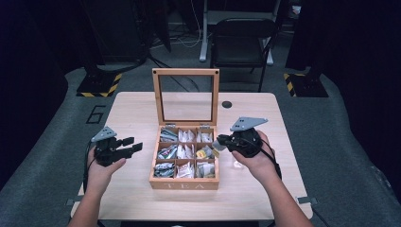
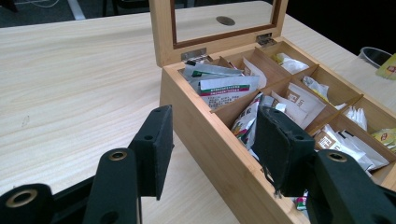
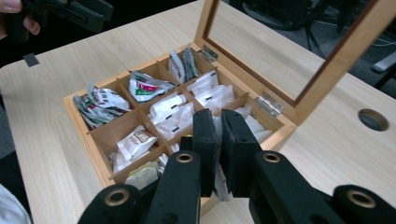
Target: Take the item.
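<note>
Jaws on my right gripper (image 3: 219, 140) pinch a white sachet (image 3: 218, 184) over the tea box (image 1: 184, 184); left gripper (image 2: 212, 154) idles open. I'd lift straight — clearing the dividers without snagging neighbours.

Dim studio around a pale wooden table

The table (image 1: 142, 109) stands on grey carpet (image 1: 52, 156); beyond its far edge a dark folding chair (image 1: 241, 40) faces it, with black stand bases edged in yellow-black hazard tape (image 1: 100, 87) off both far corners, cables (image 1: 189, 40) trailing behind, and black drapes (image 1: 359, 47) at the sides.
</note>
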`<state>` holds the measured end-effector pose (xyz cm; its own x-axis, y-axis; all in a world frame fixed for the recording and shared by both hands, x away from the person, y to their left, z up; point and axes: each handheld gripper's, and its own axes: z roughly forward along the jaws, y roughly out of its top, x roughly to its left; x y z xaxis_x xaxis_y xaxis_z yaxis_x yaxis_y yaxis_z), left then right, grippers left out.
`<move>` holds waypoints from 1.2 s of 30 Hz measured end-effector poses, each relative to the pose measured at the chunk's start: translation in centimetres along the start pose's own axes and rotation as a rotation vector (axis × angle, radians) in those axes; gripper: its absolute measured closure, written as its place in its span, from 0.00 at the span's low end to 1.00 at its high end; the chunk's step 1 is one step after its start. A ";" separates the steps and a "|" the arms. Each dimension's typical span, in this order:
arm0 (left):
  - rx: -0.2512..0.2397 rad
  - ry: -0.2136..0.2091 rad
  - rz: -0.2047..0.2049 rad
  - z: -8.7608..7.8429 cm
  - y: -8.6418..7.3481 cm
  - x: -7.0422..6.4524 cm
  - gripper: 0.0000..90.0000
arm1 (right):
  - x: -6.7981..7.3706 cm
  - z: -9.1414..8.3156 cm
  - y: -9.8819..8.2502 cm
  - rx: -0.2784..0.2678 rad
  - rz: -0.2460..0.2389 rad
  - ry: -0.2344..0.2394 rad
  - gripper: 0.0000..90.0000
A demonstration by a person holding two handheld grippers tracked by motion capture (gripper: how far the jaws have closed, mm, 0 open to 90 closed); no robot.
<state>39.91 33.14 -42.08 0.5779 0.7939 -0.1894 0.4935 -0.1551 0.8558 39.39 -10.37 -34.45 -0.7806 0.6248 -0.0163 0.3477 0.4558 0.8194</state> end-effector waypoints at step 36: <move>-0.002 0.011 -0.006 0.2 -0.2 0.1 0.53 | -4.9 -3.1 -2.6 0.023 0.084 -0.143 0.94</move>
<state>40.00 33.12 -42.38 0.5682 0.8009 -0.1890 0.4953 -0.1494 0.8558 40.72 -16.56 -34.74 -0.6671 0.7444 -0.0308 0.4220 0.4117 0.8077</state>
